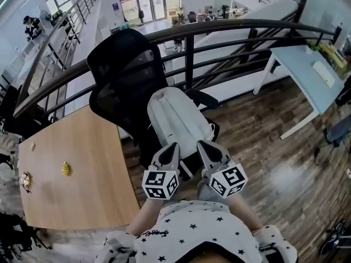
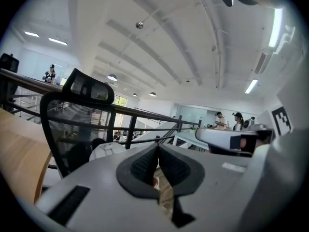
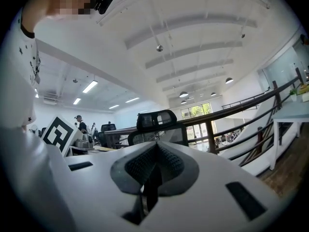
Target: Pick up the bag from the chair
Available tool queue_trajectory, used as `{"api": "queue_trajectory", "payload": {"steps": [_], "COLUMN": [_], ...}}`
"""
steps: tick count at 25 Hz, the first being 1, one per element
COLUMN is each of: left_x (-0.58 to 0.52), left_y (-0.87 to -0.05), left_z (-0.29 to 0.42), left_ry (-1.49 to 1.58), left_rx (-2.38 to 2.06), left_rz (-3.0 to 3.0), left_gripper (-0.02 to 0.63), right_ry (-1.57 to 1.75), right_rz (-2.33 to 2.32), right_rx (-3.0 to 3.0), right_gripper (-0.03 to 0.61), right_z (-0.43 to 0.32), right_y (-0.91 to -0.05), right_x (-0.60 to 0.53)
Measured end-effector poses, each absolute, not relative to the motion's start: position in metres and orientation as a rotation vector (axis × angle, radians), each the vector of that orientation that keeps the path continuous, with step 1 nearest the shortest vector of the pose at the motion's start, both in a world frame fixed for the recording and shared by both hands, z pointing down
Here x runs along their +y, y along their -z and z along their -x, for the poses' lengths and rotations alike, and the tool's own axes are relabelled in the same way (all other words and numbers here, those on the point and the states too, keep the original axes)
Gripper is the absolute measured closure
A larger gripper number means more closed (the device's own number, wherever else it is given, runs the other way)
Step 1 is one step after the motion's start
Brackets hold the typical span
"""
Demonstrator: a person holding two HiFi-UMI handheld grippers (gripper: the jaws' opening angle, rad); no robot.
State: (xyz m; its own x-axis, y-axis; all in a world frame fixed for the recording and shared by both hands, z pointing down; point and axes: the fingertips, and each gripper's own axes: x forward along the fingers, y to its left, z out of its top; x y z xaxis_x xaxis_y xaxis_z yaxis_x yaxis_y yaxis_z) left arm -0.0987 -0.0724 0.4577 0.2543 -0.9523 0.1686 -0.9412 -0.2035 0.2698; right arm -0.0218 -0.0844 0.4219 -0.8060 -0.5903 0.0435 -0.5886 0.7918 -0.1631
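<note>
The bag (image 1: 178, 122) is pale grey cloth, matt and smooth. The chair (image 1: 129, 75) has a black mesh back. The table (image 1: 71, 169) is light matt wood; the floor (image 1: 274, 163) is dark planks with a sheen. The left gripper (image 1: 174, 147) and right gripper (image 1: 202, 145) are matt white plastic with dark ribbed pads (image 2: 145, 166).

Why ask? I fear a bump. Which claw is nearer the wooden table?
Left. The left claw is a little right of the wooden table, by the near end of the bag; the right claw is farther right, beyond the left one.
</note>
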Motion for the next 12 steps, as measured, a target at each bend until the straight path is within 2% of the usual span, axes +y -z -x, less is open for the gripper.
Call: {"api": "queue_trajectory", "payload": {"steps": [12], "left_x": [-0.169], "left_y": [-0.441], "left_z": [0.104], "left_ry": [0.157], "left_rx": [-2.085], "left_rz": [-1.901], "left_gripper": [0.601], "right_ry": [0.219], "right_rz": [0.569], "right_rx": [3.141], "right_gripper": [0.583], "right_z": [0.022], "right_y": [-0.4], "right_x": [-0.214]}}
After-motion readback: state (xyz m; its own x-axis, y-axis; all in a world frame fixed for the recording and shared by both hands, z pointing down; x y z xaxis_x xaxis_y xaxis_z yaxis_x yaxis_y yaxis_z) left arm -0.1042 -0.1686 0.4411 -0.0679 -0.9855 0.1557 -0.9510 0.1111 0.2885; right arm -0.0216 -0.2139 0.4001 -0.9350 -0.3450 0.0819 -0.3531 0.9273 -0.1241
